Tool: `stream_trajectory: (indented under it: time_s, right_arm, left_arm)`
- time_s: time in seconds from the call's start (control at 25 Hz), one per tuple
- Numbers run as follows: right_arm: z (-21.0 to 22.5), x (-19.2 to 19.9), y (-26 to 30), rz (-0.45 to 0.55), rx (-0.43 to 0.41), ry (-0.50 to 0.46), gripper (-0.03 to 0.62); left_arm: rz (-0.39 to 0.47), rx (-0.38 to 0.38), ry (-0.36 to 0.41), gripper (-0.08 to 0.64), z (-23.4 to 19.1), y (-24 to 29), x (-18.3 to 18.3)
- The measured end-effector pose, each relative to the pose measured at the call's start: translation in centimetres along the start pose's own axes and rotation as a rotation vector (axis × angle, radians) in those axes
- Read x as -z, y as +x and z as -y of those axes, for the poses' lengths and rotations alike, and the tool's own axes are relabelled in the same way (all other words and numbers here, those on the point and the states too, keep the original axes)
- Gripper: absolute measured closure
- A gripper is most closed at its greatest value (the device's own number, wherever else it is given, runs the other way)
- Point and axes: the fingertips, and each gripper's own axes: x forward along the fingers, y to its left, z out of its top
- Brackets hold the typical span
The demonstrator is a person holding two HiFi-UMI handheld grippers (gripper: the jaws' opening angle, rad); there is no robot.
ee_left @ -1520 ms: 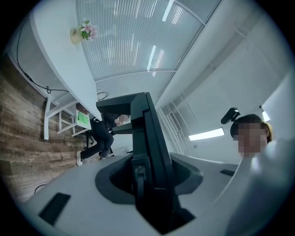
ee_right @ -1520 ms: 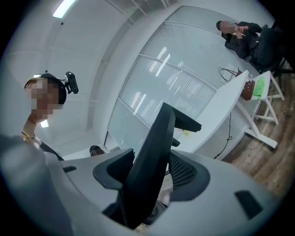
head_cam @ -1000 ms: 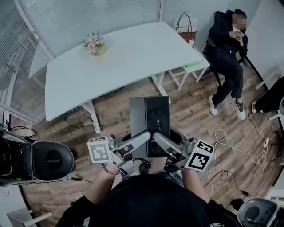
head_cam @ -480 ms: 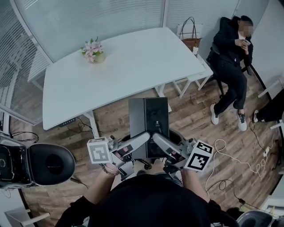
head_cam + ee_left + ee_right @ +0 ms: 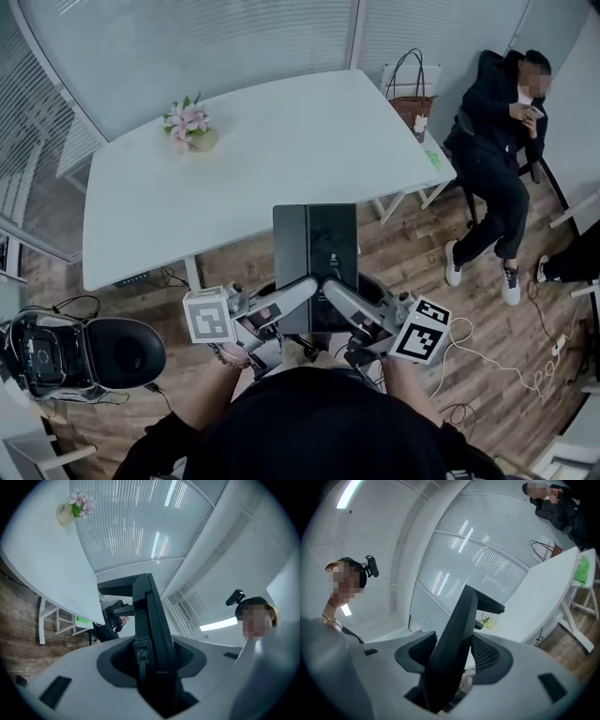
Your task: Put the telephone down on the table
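Note:
A flat black telephone (image 5: 316, 253) is carried level over the wooden floor, just short of the white table (image 5: 281, 141). My left gripper (image 5: 307, 285) is shut on its near left edge and my right gripper (image 5: 331, 288) is shut on its near right edge. In the left gripper view the telephone (image 5: 150, 616) stands edge-on between the pale jaws of the left gripper (image 5: 151, 667), with the table (image 5: 42, 564) to the left. In the right gripper view the telephone (image 5: 454, 639) is clamped the same way in the right gripper (image 5: 450, 672), with the table (image 5: 543, 592) beyond it.
A small vase of pink flowers (image 5: 190, 127) stands at the table's far left. A person in black (image 5: 502, 122) sits at the right by a chair with a brown bag (image 5: 417, 94). A dark machine (image 5: 66, 352) stands at the left; cables (image 5: 487, 366) lie on the floor.
The table has come nearer and now lies just ahead of the telephone. Both grippers keep the same hold on it. The seated person has shifted toward the upper right of the view.

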Motion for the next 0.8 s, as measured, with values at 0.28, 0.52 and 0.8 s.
stream_trajectory:
  time_s: [0.28,0.52,0.8]
  right_arm:
    - [2.4,-5.6,0.4,-0.009,-0.025,0.009,0.365]
    - [5.2,-7.6,0.4,-0.017,-0.035,0.014,0.367]
    - [7.2,-9.6,0.6,-0.017,-0.046,0.033,0.368]
  left_arm:
    - [0.005,-0.030,0.021,0.370,-0.6,5.1,-3.1]
    - [0.024,-0.028,0.024,0.370,-2.4,7.8,-4.2]
    - [0.030,-0.048,0.027,0.370,-3.7,10.0,-5.4]
